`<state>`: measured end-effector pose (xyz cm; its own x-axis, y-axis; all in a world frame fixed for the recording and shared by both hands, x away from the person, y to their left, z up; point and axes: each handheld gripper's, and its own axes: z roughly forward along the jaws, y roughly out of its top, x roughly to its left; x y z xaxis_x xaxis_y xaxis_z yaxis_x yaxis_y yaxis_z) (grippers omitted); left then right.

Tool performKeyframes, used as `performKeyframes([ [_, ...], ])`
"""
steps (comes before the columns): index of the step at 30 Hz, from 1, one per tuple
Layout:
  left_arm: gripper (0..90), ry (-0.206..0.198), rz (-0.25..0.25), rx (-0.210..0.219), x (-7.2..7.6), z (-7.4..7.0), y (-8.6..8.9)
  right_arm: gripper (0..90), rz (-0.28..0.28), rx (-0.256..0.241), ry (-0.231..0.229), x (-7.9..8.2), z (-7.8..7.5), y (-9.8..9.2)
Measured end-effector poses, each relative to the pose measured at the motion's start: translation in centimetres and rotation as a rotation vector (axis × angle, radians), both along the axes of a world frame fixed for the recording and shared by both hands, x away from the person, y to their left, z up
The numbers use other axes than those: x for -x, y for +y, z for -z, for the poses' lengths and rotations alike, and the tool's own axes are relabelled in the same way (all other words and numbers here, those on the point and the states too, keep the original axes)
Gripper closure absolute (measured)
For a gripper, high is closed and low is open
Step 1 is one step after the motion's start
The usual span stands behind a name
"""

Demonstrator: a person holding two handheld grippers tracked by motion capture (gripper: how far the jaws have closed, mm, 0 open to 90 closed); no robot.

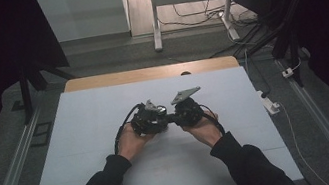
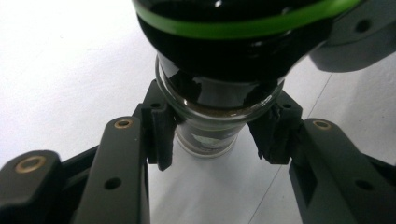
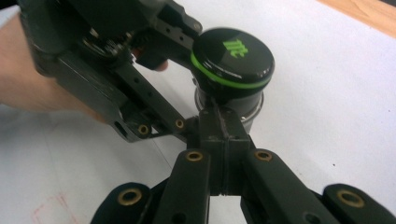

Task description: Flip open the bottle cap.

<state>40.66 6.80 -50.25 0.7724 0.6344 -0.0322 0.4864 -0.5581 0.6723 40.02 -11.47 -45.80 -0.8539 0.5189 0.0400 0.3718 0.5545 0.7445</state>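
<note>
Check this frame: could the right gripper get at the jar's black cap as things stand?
Probably yes. The left gripper clamps the glass jar low on its body, leaving the cap bare. The right gripper sits just beside and below the cap with its jaws pressed together, so it would have to open first.

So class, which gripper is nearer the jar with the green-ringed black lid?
Left. The left gripper jaws clamp the glass jar; the right gripper, jaws shut, sits just beside it.
</note>
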Motion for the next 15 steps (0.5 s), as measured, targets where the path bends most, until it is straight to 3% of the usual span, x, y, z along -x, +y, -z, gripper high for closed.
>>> performKeyframes([
  [15, 53.9, -0.001, 0.004, -0.007, 0.00, -0.02, 0.02, 89.2, -0.013, -0.017, -0.013, 0.39, -0.92, 0.32],
])
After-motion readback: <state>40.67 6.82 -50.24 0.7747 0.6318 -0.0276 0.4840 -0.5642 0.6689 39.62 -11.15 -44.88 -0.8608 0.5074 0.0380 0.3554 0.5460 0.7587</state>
